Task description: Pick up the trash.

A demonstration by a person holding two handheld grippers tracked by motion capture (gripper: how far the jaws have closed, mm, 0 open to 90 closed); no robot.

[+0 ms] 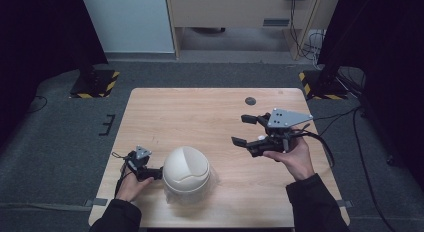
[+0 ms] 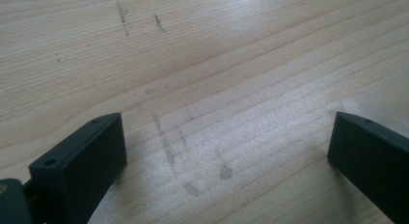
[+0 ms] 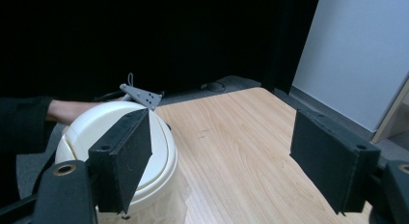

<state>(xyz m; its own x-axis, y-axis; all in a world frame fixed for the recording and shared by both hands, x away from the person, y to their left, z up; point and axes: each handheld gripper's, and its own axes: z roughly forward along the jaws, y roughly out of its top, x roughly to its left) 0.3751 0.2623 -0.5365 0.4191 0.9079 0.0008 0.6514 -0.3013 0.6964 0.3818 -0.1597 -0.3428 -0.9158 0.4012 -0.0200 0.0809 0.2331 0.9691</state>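
While the white domed container (image 1: 186, 173) stands near the table's (image 1: 200, 117) near edge, a little toward the near left corner, the left gripper (image 1: 150, 172) sits low just beside it on the side facing the left edge, its jaw tips right at the container's wall; whether they touch it cannot be told from the high view. In the left gripper view the two black jaws stand wide apart with only bare, scuffed wood grain between them, and a pale blurred shape (image 2: 386, 96) shows past the jaw on that view's right. The container has a rounded white lid with a ridge across its top, and something thin and clear (image 1: 212, 179) clings around its base. The right gripper (image 1: 246, 129) is held up over the table toward the right edge, well apart from the container, with the grey three-cornered plate (image 1: 287, 118) on top and its jaws spread wide, nothing between them. In the right gripper view those spread jaws frame the container (image 3: 96, 122) at that view's lower left, the person's left hand (image 3: 72, 109) behind it, and the open wood running toward the far edge.
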